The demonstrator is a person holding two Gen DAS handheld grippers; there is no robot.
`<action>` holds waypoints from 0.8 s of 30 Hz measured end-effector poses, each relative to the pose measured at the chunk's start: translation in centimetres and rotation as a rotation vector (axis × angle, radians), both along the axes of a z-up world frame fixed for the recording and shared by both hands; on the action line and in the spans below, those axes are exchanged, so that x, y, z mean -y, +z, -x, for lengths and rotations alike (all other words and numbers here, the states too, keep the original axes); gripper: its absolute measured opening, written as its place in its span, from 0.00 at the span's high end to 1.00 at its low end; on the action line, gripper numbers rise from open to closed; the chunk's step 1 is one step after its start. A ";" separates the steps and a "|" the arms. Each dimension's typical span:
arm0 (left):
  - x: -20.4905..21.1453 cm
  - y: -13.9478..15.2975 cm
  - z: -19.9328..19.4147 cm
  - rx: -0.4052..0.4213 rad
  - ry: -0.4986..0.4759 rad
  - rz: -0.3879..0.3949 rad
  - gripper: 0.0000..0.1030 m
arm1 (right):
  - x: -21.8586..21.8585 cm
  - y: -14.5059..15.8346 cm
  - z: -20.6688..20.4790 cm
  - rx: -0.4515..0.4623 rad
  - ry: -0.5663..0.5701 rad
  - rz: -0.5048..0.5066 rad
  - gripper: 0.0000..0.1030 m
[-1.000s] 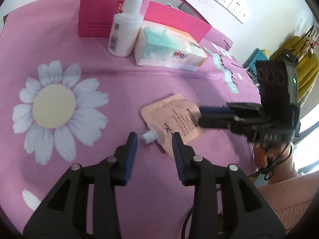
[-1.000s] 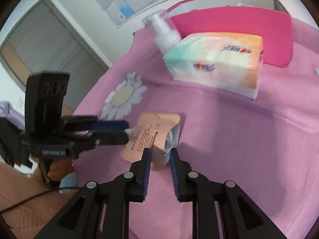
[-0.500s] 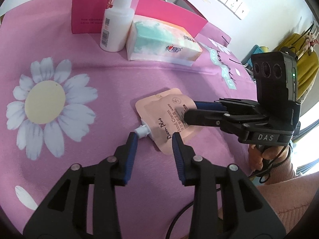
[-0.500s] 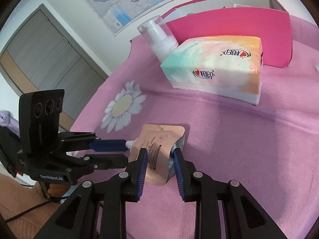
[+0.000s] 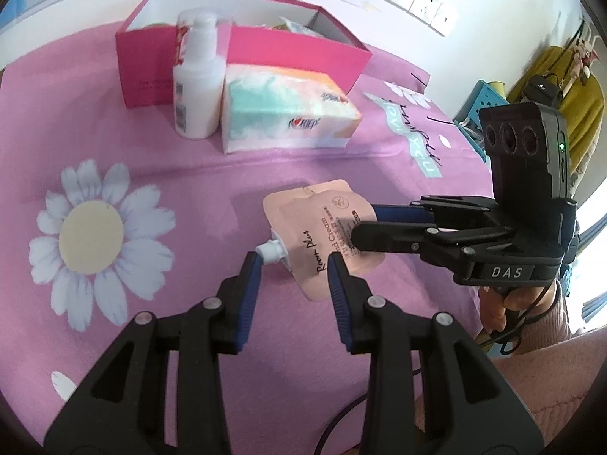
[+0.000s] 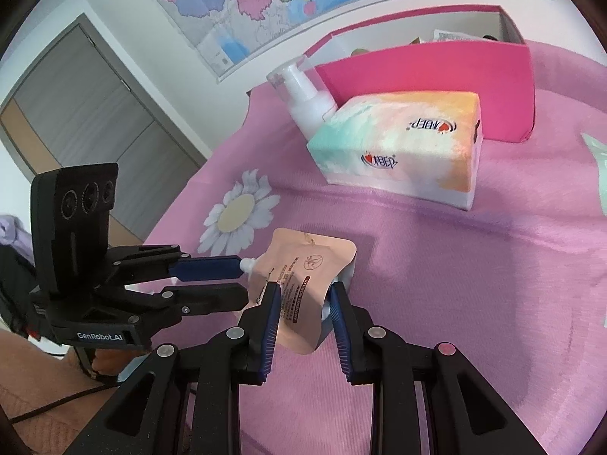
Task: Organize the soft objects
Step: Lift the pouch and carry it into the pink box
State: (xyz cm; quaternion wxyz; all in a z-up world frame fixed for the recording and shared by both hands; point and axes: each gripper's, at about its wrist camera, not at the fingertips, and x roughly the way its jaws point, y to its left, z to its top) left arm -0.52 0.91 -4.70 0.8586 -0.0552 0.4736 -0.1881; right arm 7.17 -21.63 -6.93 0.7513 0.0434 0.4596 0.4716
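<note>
Peach soft spouted pouch [image 5: 322,227] now lifted off pink flowered cloth [image 5: 151,174], pinched by right gripper [image 6: 305,295], left gripper [image 5: 294,269] agape at spout; ready for pink box [image 5: 288,51].

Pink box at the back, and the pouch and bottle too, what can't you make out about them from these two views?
- Pink box: contents mostly hidden behind its front wall in both views; only scraps peek over.
- Pouch: small print too tiny to read; right gripper fingers cover its lower part in the right wrist view.
- Pump bottle: label blurred in the left wrist view; tissue pack hides its base in the right.
</note>
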 end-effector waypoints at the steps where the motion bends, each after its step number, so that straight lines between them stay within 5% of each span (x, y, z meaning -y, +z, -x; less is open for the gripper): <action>1: 0.1 0.2 0.0 0.005 -0.002 -0.003 0.64 | 0.1 0.2 0.0 0.004 -0.004 0.000 0.73; 24: 0.8 3.4 -1.0 0.107 -0.021 -0.024 0.64 | 1.7 3.4 -0.1 0.086 -0.040 -0.038 0.73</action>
